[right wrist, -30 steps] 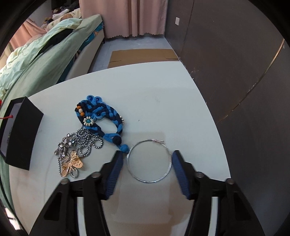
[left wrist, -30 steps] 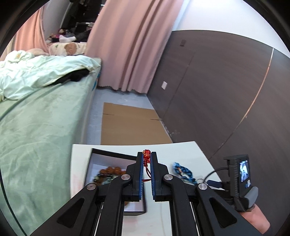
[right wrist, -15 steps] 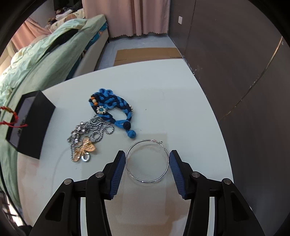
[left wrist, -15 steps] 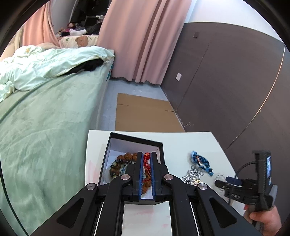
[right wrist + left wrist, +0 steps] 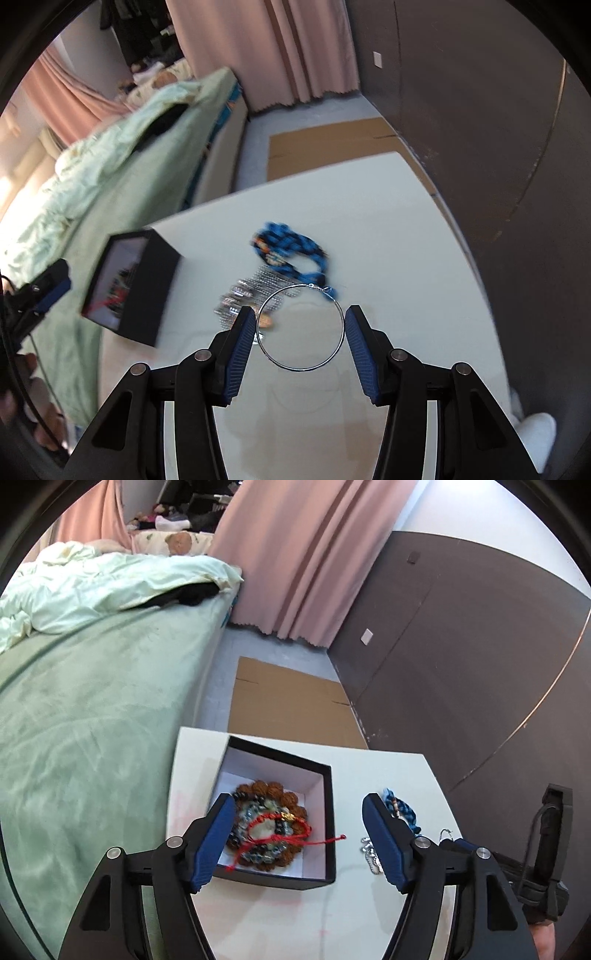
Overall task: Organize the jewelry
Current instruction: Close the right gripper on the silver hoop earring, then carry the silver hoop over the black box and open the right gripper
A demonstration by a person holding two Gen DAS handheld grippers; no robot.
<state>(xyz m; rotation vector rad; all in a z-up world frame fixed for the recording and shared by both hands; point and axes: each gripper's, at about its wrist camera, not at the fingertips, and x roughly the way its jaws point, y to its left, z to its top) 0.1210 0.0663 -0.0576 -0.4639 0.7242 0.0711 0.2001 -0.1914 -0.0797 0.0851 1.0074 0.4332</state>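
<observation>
Two tongs hang over the white desk (image 5: 399, 229), both spread wide and grasping nothing. Left tongs (image 5: 297, 836) straddle the black box (image 5: 330, 812) near the desk's left edge; a red string bracelet (image 5: 280, 830) lies inside on the beads (image 5: 273, 790). Right tongs (image 5: 300, 338) flank a silver hoop (image 5: 300, 326), just beside a blue braided bracelet (image 5: 291, 245) and a silver chain (image 5: 255, 291).

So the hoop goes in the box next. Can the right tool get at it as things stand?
Probably yes. The hoop lies flat on the table between the right tool's open jaws, nothing over it; only the chain crowds its far-left edge.
</observation>
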